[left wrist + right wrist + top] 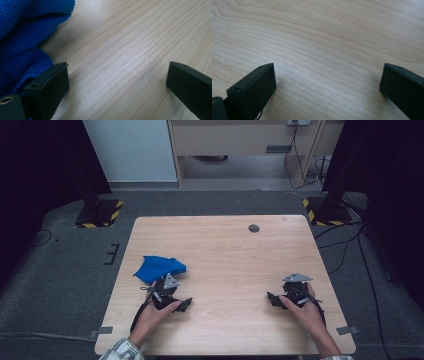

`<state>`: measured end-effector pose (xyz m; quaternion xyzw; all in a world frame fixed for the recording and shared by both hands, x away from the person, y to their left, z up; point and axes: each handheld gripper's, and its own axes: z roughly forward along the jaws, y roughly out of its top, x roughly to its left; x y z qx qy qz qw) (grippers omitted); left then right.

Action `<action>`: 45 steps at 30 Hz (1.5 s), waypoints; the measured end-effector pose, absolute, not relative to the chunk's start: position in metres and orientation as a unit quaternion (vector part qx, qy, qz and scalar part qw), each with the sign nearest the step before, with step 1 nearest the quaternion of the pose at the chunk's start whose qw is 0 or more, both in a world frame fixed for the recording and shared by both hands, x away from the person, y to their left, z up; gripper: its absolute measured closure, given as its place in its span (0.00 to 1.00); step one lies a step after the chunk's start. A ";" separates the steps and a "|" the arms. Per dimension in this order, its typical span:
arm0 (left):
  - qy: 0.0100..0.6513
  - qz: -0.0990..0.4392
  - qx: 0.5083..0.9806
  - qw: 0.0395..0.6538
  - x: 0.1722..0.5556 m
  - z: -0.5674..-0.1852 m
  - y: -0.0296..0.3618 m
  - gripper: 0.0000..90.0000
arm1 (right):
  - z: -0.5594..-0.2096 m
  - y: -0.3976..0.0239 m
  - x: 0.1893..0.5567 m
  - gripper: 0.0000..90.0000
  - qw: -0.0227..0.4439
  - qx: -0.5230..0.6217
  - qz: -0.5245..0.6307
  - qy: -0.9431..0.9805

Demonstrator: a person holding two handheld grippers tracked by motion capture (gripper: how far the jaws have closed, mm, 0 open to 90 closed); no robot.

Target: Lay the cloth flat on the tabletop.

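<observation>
Fingers of the left gripper are spread wide with nothing between them but bare wood. In the left gripper view one finger sits right at the edge of the blue cloth, its outer side against or just over the fabric; whether it presses on it I cannot tell. The other finger stands well clear on open table.

High view, left to right: blue cloth lies crumpled on the left half of the table, just beyond the left gripper, whose grey plate overlaps the cloth's near edge. The left hand grips the tool from below. Middle of the table is plain wood. A small dark round spot sits near the far edge, well apart from both grippers. Right gripper rests low over the right half, held by the right hand, well apart from the cloth.

Right gripper fingers are likewise spread wide over bare wood, holding nothing.

Around the table: grey carpet, two black stands with yellow-striped bases at the far corners, cables trailing on the right.
</observation>
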<state>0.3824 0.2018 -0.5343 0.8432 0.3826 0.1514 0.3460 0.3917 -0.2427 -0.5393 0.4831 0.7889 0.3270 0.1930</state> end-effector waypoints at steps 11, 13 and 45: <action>0.385 0.195 0.810 0.397 0.379 -0.513 0.212 0.05 | -0.539 -0.243 0.391 0.01 0.194 0.485 0.327 0.788; 0.386 0.204 0.806 0.401 0.378 -0.510 0.215 0.06 | -0.539 -0.243 0.391 0.01 0.195 0.484 0.327 0.788; 0.494 0.240 0.749 0.371 0.407 -0.521 0.271 0.21 | -0.539 -0.243 0.393 0.01 0.195 0.482 0.327 0.790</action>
